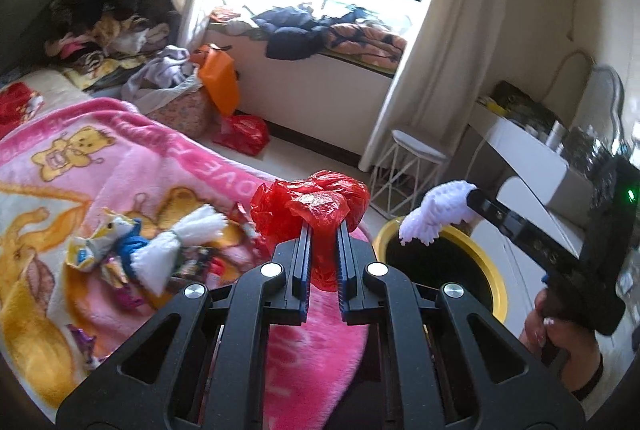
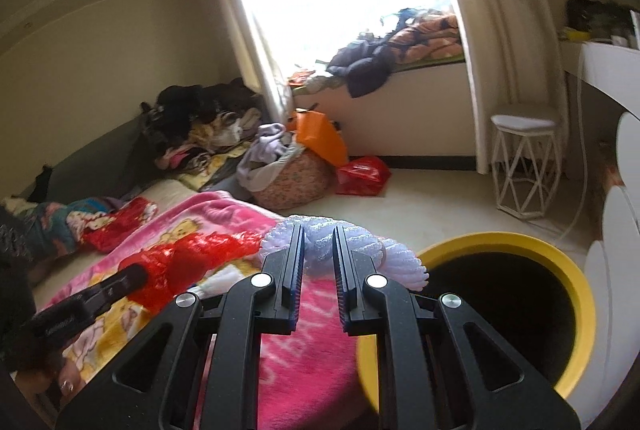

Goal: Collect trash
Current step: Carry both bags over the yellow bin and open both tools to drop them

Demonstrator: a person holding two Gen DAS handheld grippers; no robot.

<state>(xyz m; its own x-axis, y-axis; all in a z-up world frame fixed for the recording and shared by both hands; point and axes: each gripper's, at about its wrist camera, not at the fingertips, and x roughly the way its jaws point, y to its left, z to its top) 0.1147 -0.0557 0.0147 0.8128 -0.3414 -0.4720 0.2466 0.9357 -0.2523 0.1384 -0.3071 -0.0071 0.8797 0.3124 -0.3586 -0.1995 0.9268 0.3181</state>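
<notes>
Presently left claw (image 1: 324,230) clamps red bag (image 1: 310,204); right claw (image 2: 318,236) clamps white foam (image 2: 340,250) at lower centre. Risk: loose foam catches bin (image 2: 576,270) rim, falls outside.

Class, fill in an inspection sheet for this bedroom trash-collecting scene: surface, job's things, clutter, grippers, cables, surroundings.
Surface: pink blanket covering the bed.
Job's things: red plastic bag; white foam net; yellow-rimmed bin beside the bed.
Clutter: wrappers and scraps on the blanket.
Grippers: left gripper shut on the red plastic bag; right gripper shut on the white foam net, near the bin.
Cables: white cord under the desk.
Surroundings: window seat with clothes; white stool.
</notes>
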